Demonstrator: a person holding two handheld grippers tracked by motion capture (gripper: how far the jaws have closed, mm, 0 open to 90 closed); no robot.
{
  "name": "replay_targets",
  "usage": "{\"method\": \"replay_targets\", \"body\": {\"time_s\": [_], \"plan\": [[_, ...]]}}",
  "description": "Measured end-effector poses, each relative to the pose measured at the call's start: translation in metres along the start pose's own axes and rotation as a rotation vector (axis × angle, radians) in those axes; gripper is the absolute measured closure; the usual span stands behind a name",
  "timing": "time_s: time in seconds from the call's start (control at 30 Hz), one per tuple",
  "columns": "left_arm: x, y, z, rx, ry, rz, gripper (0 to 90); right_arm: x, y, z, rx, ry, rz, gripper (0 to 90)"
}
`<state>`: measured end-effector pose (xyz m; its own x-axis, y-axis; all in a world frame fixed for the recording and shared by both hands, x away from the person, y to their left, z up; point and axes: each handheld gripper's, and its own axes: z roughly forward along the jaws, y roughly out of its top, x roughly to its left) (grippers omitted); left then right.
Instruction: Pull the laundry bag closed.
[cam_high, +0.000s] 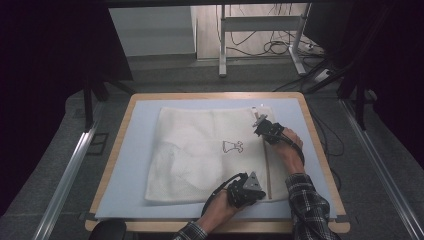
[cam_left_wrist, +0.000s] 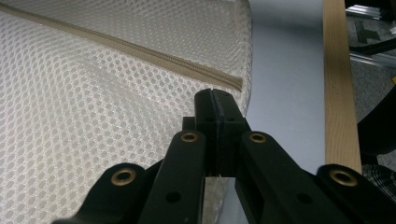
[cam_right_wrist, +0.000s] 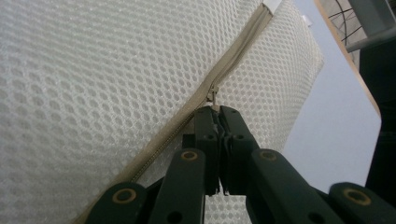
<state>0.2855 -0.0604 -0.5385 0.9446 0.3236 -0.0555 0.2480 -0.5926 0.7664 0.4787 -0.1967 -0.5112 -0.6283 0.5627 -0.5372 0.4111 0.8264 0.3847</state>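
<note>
A white mesh bag lies flat on the blue mat, with a small black figure printed near its middle. A beige zipper runs along the bag's right side. My right gripper is at the far part of that zipper, and in the right gripper view it is shut on the metal zipper pull. Behind the pull the zipper looks parted; ahead of it the teeth are joined. My left gripper is near the bag's front right corner. There it is shut on the mesh beside the zipper's end.
The mat covers a wooden table whose edge runs close to the right of the bag. Beyond the table stand desk legs with loose cables on the floor. Metal rails flank the table on both sides.
</note>
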Motion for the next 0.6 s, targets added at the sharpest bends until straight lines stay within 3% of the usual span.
{"method": "replay_targets", "body": {"time_s": [0.6], "plan": [[0.000,0.000,0.000,0.001,0.001,0.001,89.7,-0.014,0.017,0.013,0.011,-0.023,0.021,86.0]]}}
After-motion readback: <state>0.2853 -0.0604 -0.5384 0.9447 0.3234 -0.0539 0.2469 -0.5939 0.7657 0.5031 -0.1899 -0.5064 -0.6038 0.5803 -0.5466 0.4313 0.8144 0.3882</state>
